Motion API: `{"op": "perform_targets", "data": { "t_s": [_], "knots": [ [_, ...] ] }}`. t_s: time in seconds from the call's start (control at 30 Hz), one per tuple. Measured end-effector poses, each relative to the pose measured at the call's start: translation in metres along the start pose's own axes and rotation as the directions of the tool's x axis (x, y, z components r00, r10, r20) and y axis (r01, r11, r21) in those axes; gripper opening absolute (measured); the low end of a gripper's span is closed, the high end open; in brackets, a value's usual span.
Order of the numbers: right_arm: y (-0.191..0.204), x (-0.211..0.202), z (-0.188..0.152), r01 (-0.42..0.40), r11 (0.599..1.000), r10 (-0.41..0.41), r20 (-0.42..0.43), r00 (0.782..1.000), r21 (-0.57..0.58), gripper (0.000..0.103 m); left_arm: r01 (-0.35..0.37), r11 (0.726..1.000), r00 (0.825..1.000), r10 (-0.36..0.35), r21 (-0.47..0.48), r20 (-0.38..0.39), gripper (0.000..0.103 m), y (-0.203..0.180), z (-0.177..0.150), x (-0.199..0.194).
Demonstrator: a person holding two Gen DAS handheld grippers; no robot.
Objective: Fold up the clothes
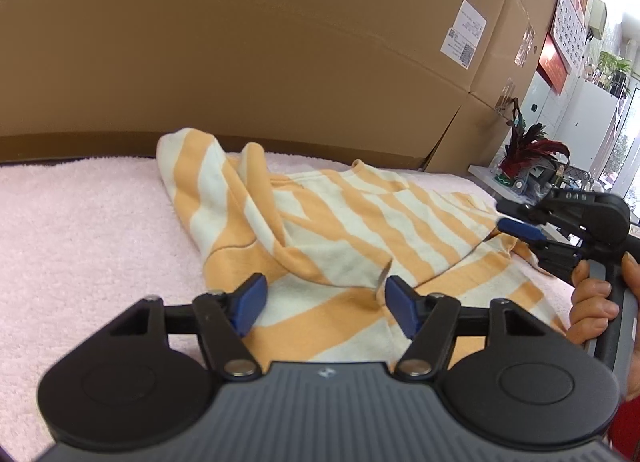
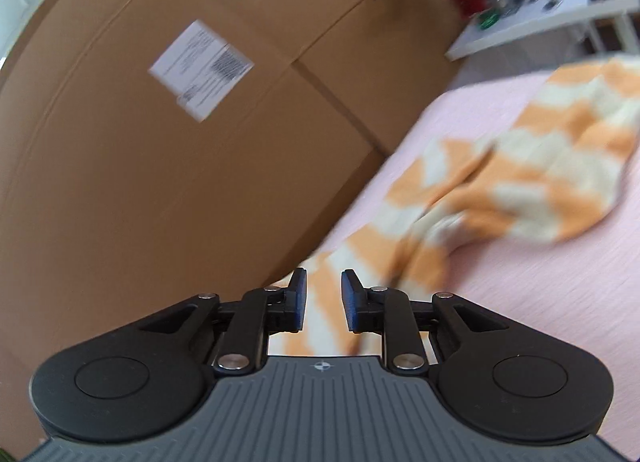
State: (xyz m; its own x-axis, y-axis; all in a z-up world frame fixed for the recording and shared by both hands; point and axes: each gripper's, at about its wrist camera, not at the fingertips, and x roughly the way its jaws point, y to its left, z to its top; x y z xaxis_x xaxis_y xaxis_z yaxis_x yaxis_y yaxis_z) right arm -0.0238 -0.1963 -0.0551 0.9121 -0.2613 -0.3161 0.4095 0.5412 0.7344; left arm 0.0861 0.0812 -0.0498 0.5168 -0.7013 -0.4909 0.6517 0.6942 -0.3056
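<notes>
Lying under both spread, empty tongs, left (image 1: 322, 304) and right (image 2: 323, 300): the striped shirt (image 1: 340, 222).

One striped garment (image 1: 340, 222), one pink towel (image 1: 92, 230), two cardboard boxes (image 1: 240, 42), two grippers (image 1: 322, 302).

- The orange-and-cream striped garment (image 1: 340, 230) is a soft knit top with broad bands of pale orange and off-white.
- It lies crumpled and only partly spread on the pink terry cloth, straight ahead of the left tool's fingers and running off to their right.
- One part, which may be a sleeve, is bunched and rucked up into raised folds at the far left end; a flatter panel lies in the middle.
- A loose edge lies between and just beyond the left tool's fingers.
- In the right wrist view the same garment (image 2: 500, 186) appears blurred, stretching from the fingers away to the upper right.
</notes>
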Motion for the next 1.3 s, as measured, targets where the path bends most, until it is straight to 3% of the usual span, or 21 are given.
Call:
{"op": "perform_targets", "data": {
  "t_s": [0.1, 0.27, 0.37, 0.5, 0.63, 0.73, 0.77, 0.9, 1.03, 1.1, 1.3],
  "knots": [
    [-0.025, 0.003, 0.027, 0.062, 0.997, -0.063, 0.034, 0.997, 0.045, 0.023, 0.020, 1.000, 1.000, -0.020, -0.011, 0.001, 0.072, 0.001, 0.000, 0.001],
    [-0.052, 0.024, 0.059, 0.114, 0.986, -0.107, -0.061, 0.992, 0.124, 0.023, 0.044, 0.999, 0.999, -0.044, -0.018, 0.001, 0.078, 0.002, 0.000, 0.001],
    [-0.061, 0.038, 0.064, 0.125, 0.981, -0.108, -0.118, 0.987, 0.150, 0.023, 0.058, 0.998, 0.998, -0.058, -0.019, 0.000, 0.083, 0.003, 0.000, 0.001],
    [-0.063, 0.052, 0.070, 0.100, 0.979, -0.079, -0.123, 0.989, 0.178, 0.026, 0.075, 0.997, 0.997, -0.075, -0.020, -0.002, 0.086, 0.003, 0.000, 0.002],
    [-0.053, 0.058, 0.073, 0.150, 0.977, -0.129, -0.137, 0.982, 0.150, 0.027, 0.086, 0.996, 0.996, -0.086, -0.028, -0.002, 0.087, 0.004, 0.000, 0.002],
    [-0.048, 0.057, 0.072, 0.148, 0.976, -0.127, -0.135, 0.983, 0.160, 0.041, 0.089, 0.996, 0.996, -0.089, -0.028, -0.002, 0.088, 0.004, 0.000, 0.002],
    [-0.048, 0.061, 0.071, 0.128, 0.979, -0.108, -0.130, 0.986, 0.156, 0.042, 0.090, 0.996, 0.996, -0.090, -0.027, -0.002, 0.088, 0.004, 0.000, 0.002],
    [-0.049, 0.075, 0.067, 0.101, 0.988, -0.095, -0.055, 0.994, 0.119, 0.035, 0.094, 0.995, 0.996, -0.094, -0.028, -0.001, 0.088, 0.005, 0.000, 0.002],
    [-0.038, 0.085, 0.055, 0.134, 0.990, -0.134, 0.006, 0.991, -0.044, 0.016, 0.103, 0.994, 0.995, -0.102, -0.021, 0.010, 0.088, 0.004, -0.001, 0.000],
    [-0.038, 0.086, 0.056, 0.106, 0.994, -0.107, -0.015, 0.994, -0.040, 0.008, 0.110, 0.994, 0.994, -0.110, -0.015, 0.019, 0.088, 0.002, -0.001, -0.001],
    [-0.034, 0.084, 0.066, 0.056, 0.998, -0.056, -0.010, 0.998, -0.007, 0.008, 0.111, 0.994, 0.994, -0.111, -0.023, 0.003, 0.088, 0.003, 0.000, 0.002]
  ]
}}
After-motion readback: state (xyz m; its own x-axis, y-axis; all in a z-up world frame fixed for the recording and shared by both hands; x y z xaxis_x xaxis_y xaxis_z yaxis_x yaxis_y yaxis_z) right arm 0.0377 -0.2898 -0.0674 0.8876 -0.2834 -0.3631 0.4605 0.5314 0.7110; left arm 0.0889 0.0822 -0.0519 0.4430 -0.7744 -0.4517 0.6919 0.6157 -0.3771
